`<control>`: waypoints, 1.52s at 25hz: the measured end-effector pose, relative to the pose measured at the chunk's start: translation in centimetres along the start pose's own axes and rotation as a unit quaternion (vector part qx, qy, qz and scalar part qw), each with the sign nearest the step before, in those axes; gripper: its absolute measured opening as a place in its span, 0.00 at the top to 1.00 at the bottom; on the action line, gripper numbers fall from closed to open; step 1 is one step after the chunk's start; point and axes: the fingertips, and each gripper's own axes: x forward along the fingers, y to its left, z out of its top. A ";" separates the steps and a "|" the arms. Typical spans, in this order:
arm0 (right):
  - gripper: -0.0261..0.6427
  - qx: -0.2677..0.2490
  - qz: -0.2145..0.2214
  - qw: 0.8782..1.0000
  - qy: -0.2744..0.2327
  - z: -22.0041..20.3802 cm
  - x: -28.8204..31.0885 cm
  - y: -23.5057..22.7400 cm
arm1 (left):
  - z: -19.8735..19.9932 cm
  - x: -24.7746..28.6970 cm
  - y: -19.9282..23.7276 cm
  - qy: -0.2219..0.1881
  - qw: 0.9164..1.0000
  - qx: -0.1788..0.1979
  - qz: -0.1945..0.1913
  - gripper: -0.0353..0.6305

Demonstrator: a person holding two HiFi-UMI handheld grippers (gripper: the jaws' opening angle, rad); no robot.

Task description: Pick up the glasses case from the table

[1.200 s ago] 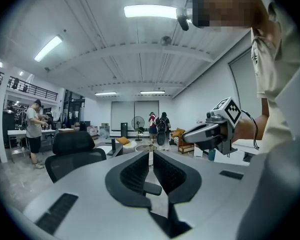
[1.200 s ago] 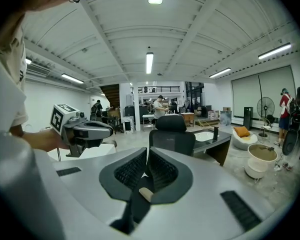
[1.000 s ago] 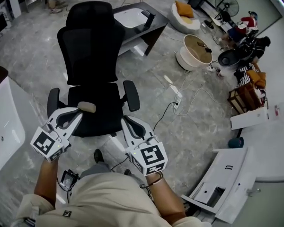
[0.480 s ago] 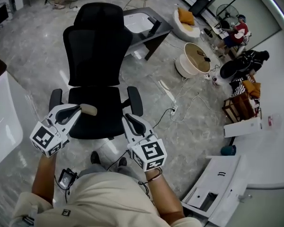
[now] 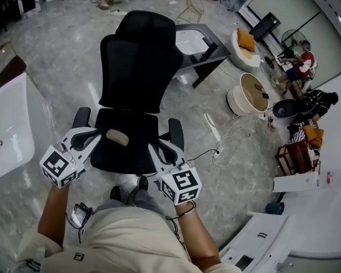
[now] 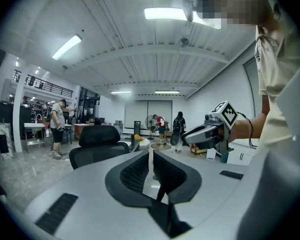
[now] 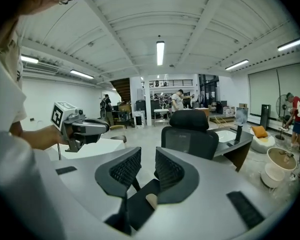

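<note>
A beige oblong case [image 5: 117, 137] lies on the seat of a black office chair [image 5: 137, 67]; in the right gripper view the case [image 7: 151, 200] shows low between the jaws, farther off on the seat. My left gripper [image 5: 94, 134] hovers just left of the case at the seat's edge, jaws shut and empty [image 6: 151, 156]. The right gripper [image 5: 156, 147] is over the seat's right edge by the armrest. Its jaws [image 7: 147, 166] are opening, a clear gap between them and nothing held. Each gripper shows in the other's view: left gripper [image 7: 85, 126], right gripper [image 6: 205, 132].
A white table [image 5: 5, 129] stands at the left and a dark desk [image 5: 200, 43] behind the chair. A power strip and cables [image 5: 215, 134] lie on the floor to the right, near round baskets [image 5: 253, 92]. A white desk edge [image 5: 256, 240] is at bottom right.
Both grippers have moved forward to the chair seat, and the chair now sits closer and more central in the head view. The beige case stays on the seat.
</note>
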 end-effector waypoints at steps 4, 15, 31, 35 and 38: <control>0.78 -0.003 0.036 0.999 0.006 0.0 2.4 0.1 | -0.9 -0.9 1.4 0.012 0.999 -0.014 0.034 0.88; 0.73 0.022 0.093 0.995 0.030 -2.6 7.6 -2.2 | -5.7 1.3 3.4 0.068 0.995 -0.046 0.063 0.88; 0.64 0.063 0.136 0.984 0.099 -10.8 16.2 -4.1 | -17.1 5.7 7.7 0.158 0.978 -0.120 0.067 0.88; 0.61 0.076 0.143 0.980 0.115 -13.5 18.3 -4.1 | -20.1 6.6 8.8 0.172 0.973 -0.138 0.068 0.88; 0.61 0.080 0.148 0.977 0.128 -16.0 20.1 -4.2 | -22.8 7.4 9.7 0.180 0.970 -0.150 0.069 0.88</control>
